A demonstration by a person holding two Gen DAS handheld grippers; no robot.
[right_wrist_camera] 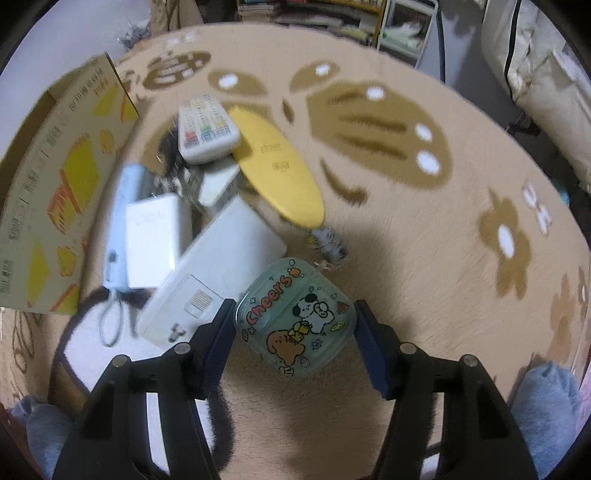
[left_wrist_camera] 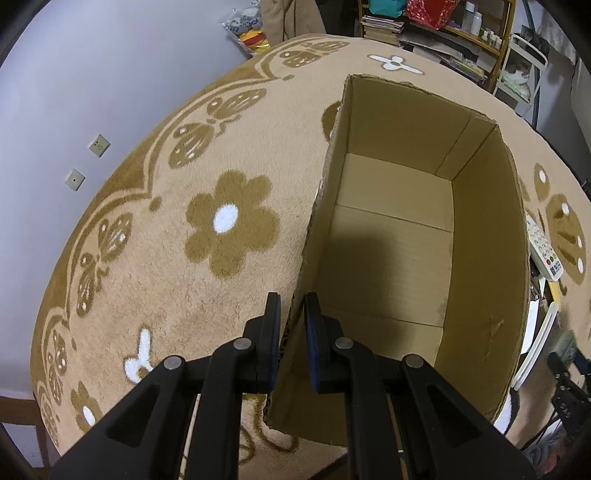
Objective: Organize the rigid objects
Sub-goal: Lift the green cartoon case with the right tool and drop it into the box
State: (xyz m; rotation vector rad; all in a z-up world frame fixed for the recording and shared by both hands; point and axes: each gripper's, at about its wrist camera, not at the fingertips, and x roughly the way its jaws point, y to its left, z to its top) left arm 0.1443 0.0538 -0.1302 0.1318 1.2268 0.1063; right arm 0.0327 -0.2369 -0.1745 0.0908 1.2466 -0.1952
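In the left wrist view my left gripper is shut on the near left wall of an open, empty cardboard box that stands on the carpet. In the right wrist view my right gripper is open, its fingers on either side of a clear square "Cheers" container with cartoon dogs, lying on the carpet. Beyond it lie a large white box, a white power bank, a pale blue device, a white remote and a yellow oval board.
The box's printed outer side stands at the left of the right wrist view. A beige patterned carpet covers the floor. The remote also shows right of the box. Shelves stand at the back, a wall at the left.
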